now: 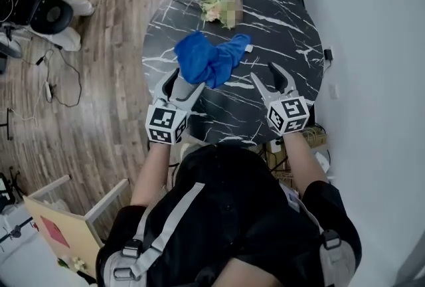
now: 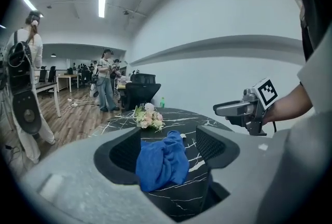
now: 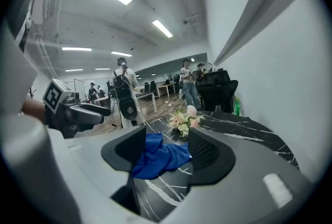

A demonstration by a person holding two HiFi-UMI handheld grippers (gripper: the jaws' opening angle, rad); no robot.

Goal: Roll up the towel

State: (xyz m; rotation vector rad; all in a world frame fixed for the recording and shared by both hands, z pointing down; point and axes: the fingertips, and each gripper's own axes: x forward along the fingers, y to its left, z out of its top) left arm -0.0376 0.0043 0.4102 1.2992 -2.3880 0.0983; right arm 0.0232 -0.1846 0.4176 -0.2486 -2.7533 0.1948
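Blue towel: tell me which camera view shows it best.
The head view: nearly the whole crumpled towel is seen from above on the marble table. The left gripper view shows it low and foreshortened between open jaws; the right gripper view hides part of it behind a jaw.

towel (image 1: 211,58): solid bright blue, just ahead of left gripper (image 1: 188,82)
table (image 1: 285,26): black, white marble veins
flowers (image 1: 214,3): pale pink, cream, green
right gripper (image 1: 264,73), left gripper: grey jaws, black-and-white square-marker cubes
floor (image 1: 106,80): brown wood planks
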